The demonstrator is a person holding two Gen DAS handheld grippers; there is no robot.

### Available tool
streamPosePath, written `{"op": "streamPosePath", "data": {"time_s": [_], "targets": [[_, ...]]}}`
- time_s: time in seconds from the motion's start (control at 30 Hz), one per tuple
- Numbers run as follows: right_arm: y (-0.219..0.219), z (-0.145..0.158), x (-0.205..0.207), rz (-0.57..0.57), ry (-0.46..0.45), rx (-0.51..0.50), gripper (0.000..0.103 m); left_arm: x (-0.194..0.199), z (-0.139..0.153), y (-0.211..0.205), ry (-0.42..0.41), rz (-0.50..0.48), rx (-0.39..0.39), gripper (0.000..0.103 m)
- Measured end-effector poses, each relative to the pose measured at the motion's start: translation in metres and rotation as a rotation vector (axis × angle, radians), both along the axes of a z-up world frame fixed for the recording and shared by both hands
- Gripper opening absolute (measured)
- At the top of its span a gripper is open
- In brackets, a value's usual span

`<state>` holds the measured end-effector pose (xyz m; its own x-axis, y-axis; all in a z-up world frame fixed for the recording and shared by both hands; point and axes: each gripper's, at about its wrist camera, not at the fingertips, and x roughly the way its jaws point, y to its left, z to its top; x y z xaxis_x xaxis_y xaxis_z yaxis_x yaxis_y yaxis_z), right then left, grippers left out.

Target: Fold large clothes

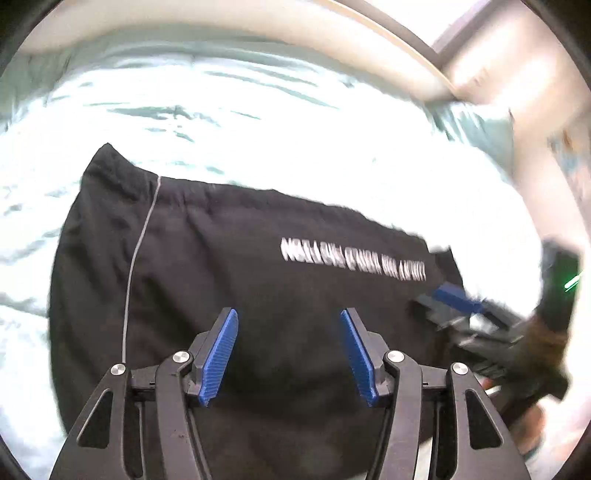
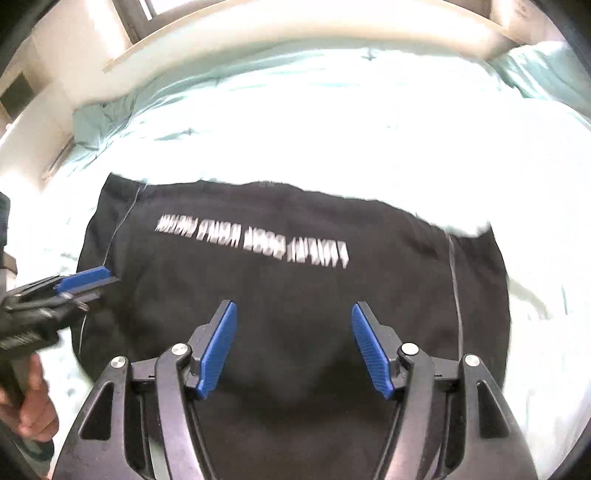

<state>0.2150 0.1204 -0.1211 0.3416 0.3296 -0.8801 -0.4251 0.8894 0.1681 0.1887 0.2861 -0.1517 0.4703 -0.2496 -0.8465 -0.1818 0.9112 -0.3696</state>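
Note:
A black garment (image 1: 236, 266) with a line of white lettering lies flat on a pale mint bed sheet (image 1: 177, 122); it also shows in the right wrist view (image 2: 288, 295). My left gripper (image 1: 289, 317) is open and empty, hovering above the garment's near part. My right gripper (image 2: 293, 310) is open and empty above the same garment. The right gripper shows in the left wrist view at the garment's right edge (image 1: 458, 299). The left gripper shows in the right wrist view at the garment's left edge (image 2: 83, 277). Both views are motion-blurred.
The bed sheet (image 2: 332, 129) spreads all around the garment. A cream curved headboard (image 2: 295, 33) runs behind the bed. Bunched sheet (image 2: 96, 122) lies at the far left corner. A wall and window frame stand beyond.

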Motion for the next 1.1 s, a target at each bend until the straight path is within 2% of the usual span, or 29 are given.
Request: {"op": "streamPosePath", "data": {"time_s": [0.03,0.07,0.1,0.13,0.17,0.27,0.37,0.5,0.57,0.67,0.8,0.83,0.9,0.97,1.1], "targets": [[0.009,-0.017,0.016,-0.008,0.032,-0.028,0.068,0.009,-0.013,0.008,0.044,0.027,0.012,0.059],[0.014,-0.030,0.024,-0.013,0.064,-0.052,0.068,0.022,-0.036,0.017,0.139,0.052,0.041,0.059],[0.019,-0.050,0.036,-0.016,0.126,-0.066,0.069,0.029,-0.052,0.024,0.189,0.055,0.030,0.060],[0.022,-0.062,0.041,-0.020,0.160,-0.059,0.069,0.034,-0.070,0.034,0.206,0.059,-0.019,0.061],[0.023,-0.070,0.046,-0.025,0.178,-0.050,0.069,0.035,-0.074,0.041,0.195,0.060,-0.041,0.061],[0.023,-0.070,0.048,-0.022,0.177,-0.042,0.068,0.029,-0.066,0.046,0.164,0.037,-0.082,0.061],[0.007,-0.049,0.039,-0.015,0.143,0.005,0.068,0.017,-0.042,0.052,0.126,0.023,-0.045,0.060],[-0.022,-0.014,0.009,-0.004,0.100,0.034,0.068,-0.038,-0.004,0.053,0.056,-0.007,-0.019,0.060],[-0.035,-0.002,-0.019,0.007,0.093,0.040,0.068,-0.065,0.001,0.051,0.050,-0.015,-0.032,0.061],[-0.043,-0.006,-0.055,0.015,0.102,0.029,0.068,-0.098,-0.011,0.047,0.080,-0.014,-0.014,0.061],[-0.038,-0.060,-0.065,-0.023,0.202,-0.027,0.068,-0.097,-0.066,0.043,0.213,0.030,-0.009,0.060],[-0.035,-0.068,-0.062,-0.023,0.220,-0.022,0.069,-0.094,-0.065,0.041,0.219,0.036,0.006,0.060],[-0.034,-0.063,-0.058,-0.028,0.224,-0.019,0.069,-0.087,-0.053,0.038,0.199,0.034,0.011,0.060],[-0.038,-0.050,-0.056,-0.032,0.214,0.008,0.069,-0.093,-0.031,0.043,0.103,0.011,-0.069,0.061],[-0.073,-0.024,-0.055,-0.096,0.182,0.072,0.071,-0.108,-0.010,0.069,0.076,0.059,-0.086,0.061]]}}
